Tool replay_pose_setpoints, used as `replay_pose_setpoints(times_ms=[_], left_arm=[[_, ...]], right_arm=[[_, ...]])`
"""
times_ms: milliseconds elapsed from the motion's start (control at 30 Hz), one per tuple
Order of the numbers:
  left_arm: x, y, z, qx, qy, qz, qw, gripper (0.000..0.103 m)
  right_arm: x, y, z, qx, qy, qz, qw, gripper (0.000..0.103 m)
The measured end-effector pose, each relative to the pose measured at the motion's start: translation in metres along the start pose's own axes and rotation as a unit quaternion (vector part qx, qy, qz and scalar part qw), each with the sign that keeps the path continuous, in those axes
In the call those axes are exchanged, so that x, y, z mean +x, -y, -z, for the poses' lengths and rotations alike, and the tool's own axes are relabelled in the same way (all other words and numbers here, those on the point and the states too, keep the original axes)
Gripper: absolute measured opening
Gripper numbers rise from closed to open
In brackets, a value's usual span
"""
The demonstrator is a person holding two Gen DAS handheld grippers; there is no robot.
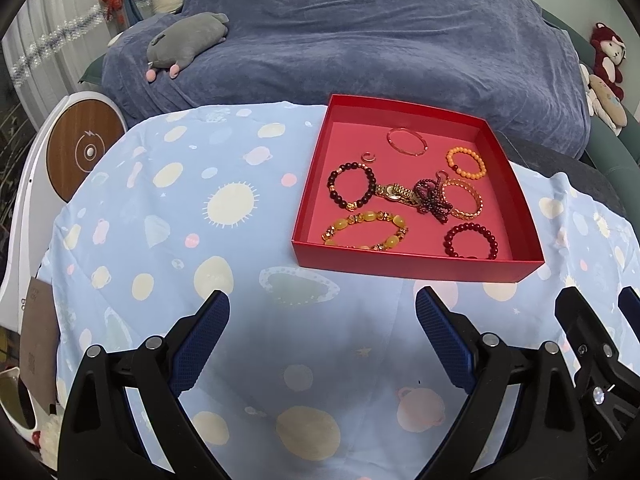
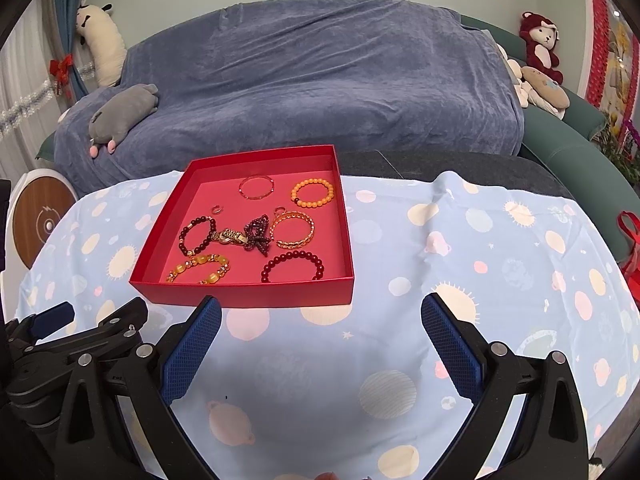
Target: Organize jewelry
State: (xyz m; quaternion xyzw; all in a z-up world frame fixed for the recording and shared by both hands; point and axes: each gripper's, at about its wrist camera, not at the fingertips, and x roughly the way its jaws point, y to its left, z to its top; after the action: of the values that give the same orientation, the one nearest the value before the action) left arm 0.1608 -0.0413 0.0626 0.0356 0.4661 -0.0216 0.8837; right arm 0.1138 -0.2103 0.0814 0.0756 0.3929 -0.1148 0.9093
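The red box (image 1: 416, 268) sat open on the cloth (image 1: 200, 240), square and shallow, turned so that one corner pointed toward the sofa (image 1: 360, 40) behind it. All the jewelry lay inside it. At the box's middle the gold watch (image 1: 396, 193) lay flat, its long axis running side to side across the box, one end touching the dark bracelet (image 1: 352, 186) and the other under the purple bead tangle (image 1: 430, 197). The gold chain bangle (image 1: 464, 198) touched the tangle's far side. Near the box's front wall lay the yellow bracelet (image 1: 366, 230) and the red bracelet (image 1: 471, 241), apart from each other. Toward the box's back wall lay the thin pink bangle (image 1: 407, 141), the orange bracelet (image 1: 467, 163) and a small ring (image 1: 368, 156). In front of the box, over bare cloth, the left gripper (image 1: 322, 320) and the right gripper (image 2: 320, 320) hung side by side, each with its jaws spread wide and holding nothing. A grey plush (image 1: 188, 40) lay on the sofa beyond the box.
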Motion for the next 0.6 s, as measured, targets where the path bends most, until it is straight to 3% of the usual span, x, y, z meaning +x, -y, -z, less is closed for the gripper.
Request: replay_pose_setpoints(times_ms=[600], left_arm=[[-0.0003,0.0015,0.0005,0.003,0.000,-0.001,1.0000,0.090]], right_arm=[[0.0005,0.0008,0.0011,0.002,0.001,0.001,1.000,0.097]])
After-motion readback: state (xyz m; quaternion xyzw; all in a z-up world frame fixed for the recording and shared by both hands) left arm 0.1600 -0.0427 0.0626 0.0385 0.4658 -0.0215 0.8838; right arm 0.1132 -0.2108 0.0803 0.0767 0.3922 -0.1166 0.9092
